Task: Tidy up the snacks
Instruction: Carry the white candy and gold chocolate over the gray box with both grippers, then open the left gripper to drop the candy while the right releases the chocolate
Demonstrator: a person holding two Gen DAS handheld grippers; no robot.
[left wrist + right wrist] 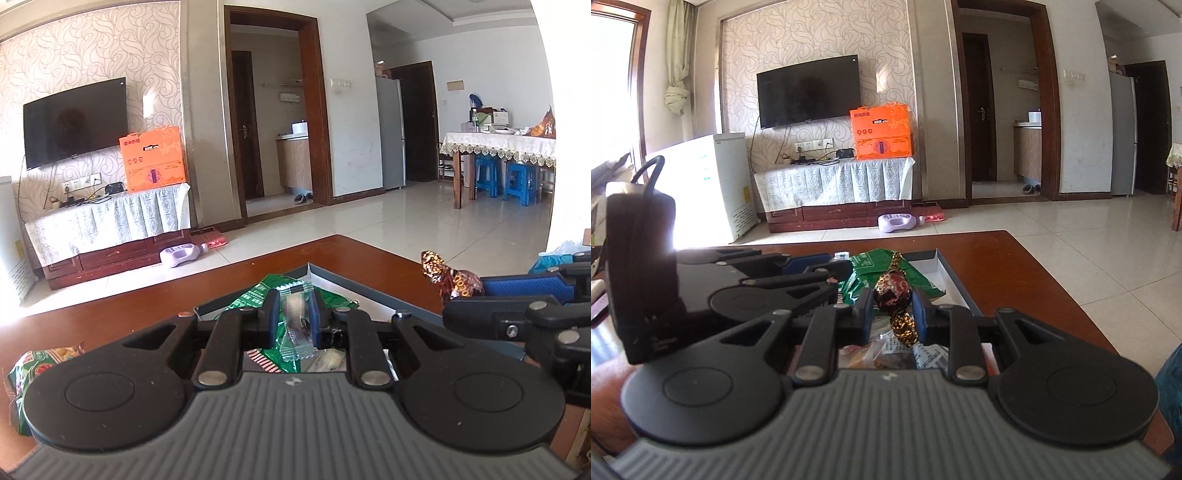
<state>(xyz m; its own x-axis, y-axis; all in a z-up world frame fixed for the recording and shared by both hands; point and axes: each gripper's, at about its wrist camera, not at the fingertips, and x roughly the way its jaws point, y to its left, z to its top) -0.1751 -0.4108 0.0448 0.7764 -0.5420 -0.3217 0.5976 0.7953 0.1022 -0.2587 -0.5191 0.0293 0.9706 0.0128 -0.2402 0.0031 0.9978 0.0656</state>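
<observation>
Both claws are loaded. The left gripper [294,312] is clenched on a clear-wrapped sweet [295,325], held upright between its pads, right over the open box [373,295]. The right gripper [893,314] is clamped on a round chocolate [892,293] in dark red foil with gold-speckled twisted ends, also poised above the box, just beside its partner. Below them lies a green snack packet [882,273] and more small wrappers, though what exactly sits under the fingers is hard to make out through the gripper bodies.

So this looks like the drop-in step. To do it well: lower each piece until it is well inside the box walls, pick a bare spot beside the green packet, release one claw at a time, and keep the two grippers from knocking each other.

Another green snack bag [33,376] waits on the reddish-brown wooden table [122,314], left of the box. Beyond: pale tiled floor, a wall-mounted television [809,96], an orange carton [881,131] on a cloth-covered cabinet, and a dining table with blue stools [521,182].
</observation>
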